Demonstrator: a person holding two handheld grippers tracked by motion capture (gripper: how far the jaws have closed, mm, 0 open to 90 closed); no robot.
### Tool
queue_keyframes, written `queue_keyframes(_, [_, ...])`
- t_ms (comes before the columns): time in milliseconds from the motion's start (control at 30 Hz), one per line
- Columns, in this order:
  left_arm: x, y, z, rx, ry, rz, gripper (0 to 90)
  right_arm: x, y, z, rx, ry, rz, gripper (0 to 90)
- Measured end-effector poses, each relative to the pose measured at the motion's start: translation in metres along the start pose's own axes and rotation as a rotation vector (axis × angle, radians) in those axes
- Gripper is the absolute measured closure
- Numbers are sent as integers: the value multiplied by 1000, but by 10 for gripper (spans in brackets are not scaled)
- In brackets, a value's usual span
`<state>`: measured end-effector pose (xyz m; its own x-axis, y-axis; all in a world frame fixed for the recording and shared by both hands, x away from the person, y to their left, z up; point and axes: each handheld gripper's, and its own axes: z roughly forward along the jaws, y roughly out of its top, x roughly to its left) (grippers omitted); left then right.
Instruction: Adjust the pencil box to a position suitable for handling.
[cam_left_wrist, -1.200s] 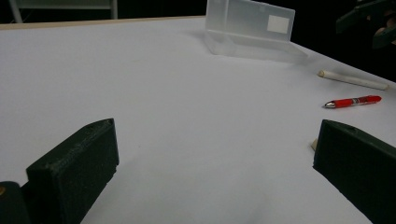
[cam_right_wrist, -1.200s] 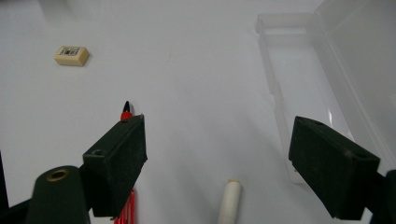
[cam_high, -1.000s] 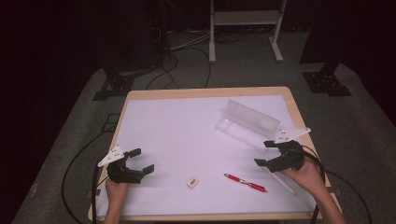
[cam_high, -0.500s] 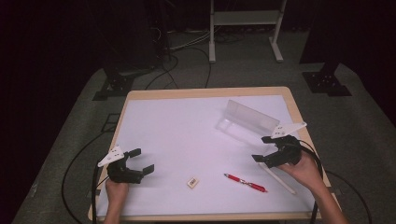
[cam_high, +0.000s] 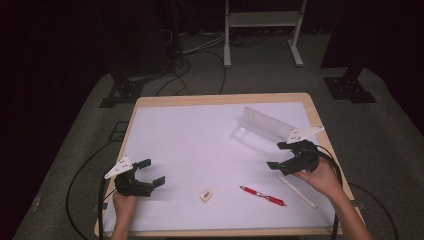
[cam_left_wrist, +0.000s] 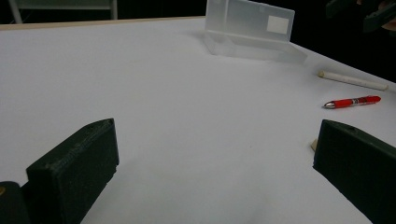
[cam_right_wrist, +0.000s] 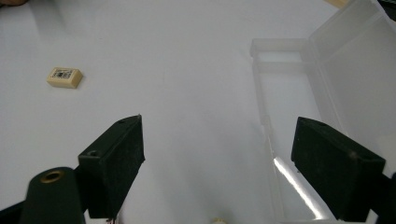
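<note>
While the right hand-held gripper is held wide open by the box near the counter's right edge, the left hand-held gripper is kept open too, near the front-left corner.

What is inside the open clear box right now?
The clear box holds nothing: its tray shows only bare translucent bottom in the right gripper view. The raised lid hides nothing inside. The near end lies behind the right gripper's jaw.

The right gripper rose from beside the red pen and moved toward the clear plastic case.
</note>
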<state>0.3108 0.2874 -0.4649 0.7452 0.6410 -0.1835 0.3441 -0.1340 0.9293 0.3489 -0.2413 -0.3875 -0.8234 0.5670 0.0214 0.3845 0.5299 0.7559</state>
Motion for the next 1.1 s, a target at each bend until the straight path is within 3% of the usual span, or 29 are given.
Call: queue_keyframes(1100, [1, 0, -1, -8, -1, -8, 0, -10, 21, 32, 48, 14, 5, 176])
